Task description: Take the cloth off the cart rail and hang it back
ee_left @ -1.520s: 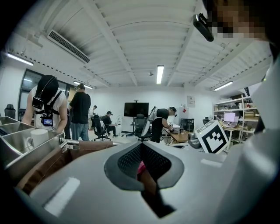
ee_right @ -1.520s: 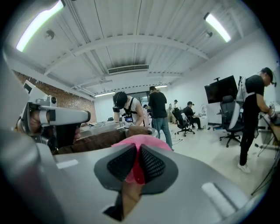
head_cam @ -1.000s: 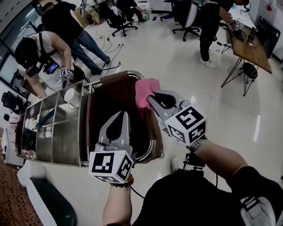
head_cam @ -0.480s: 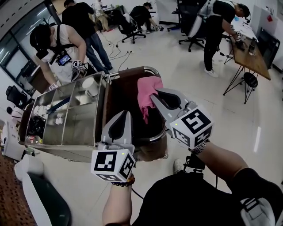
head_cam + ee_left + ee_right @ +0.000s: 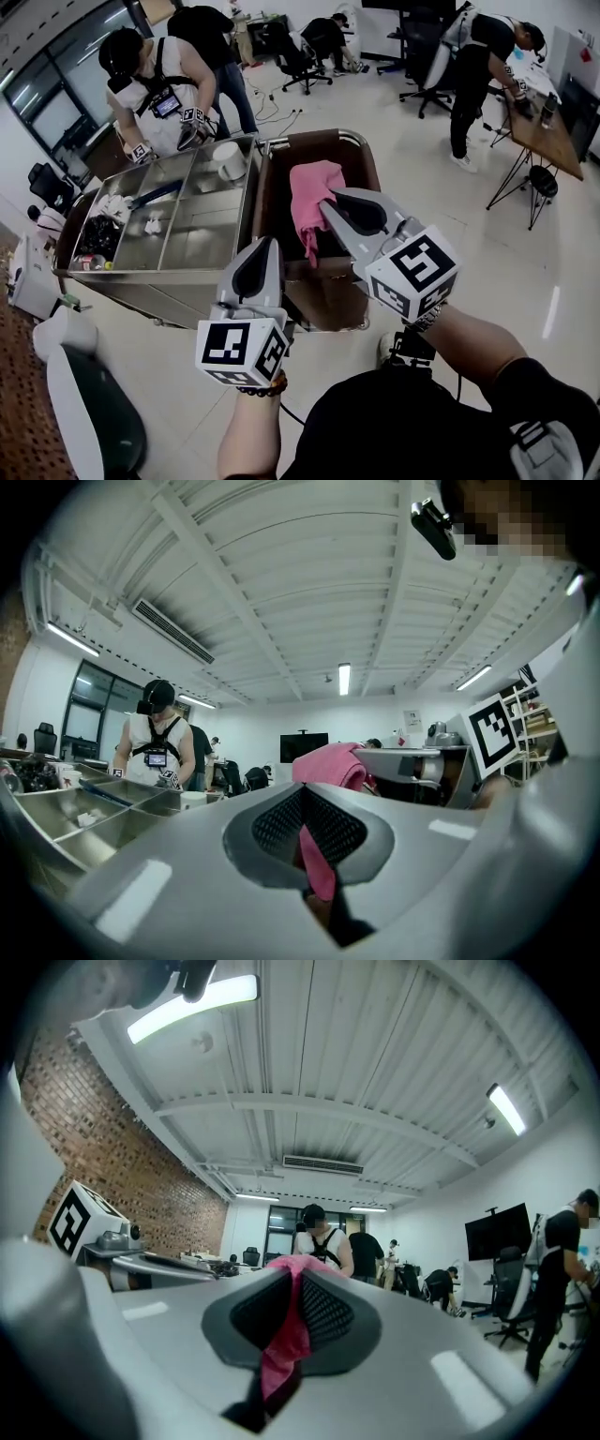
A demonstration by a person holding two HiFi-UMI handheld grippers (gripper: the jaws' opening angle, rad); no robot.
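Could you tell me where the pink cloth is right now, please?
In the head view the pink cloth hangs near the centre, pinched in the right gripper, over the brown bag and right of the steel trays.

Bare floor point(image 5: 469, 244) off the cart's point(image 5: 202, 220) right edge gives open passage, with the desk point(image 5: 553, 141) well apart. A person point(image 5: 159, 84) crowds the far left corner. A cup point(image 5: 228, 159) stands at the far edge just beside the bin point(image 5: 323, 300), whose mouth the cloth point(image 5: 314, 187) partly covers.
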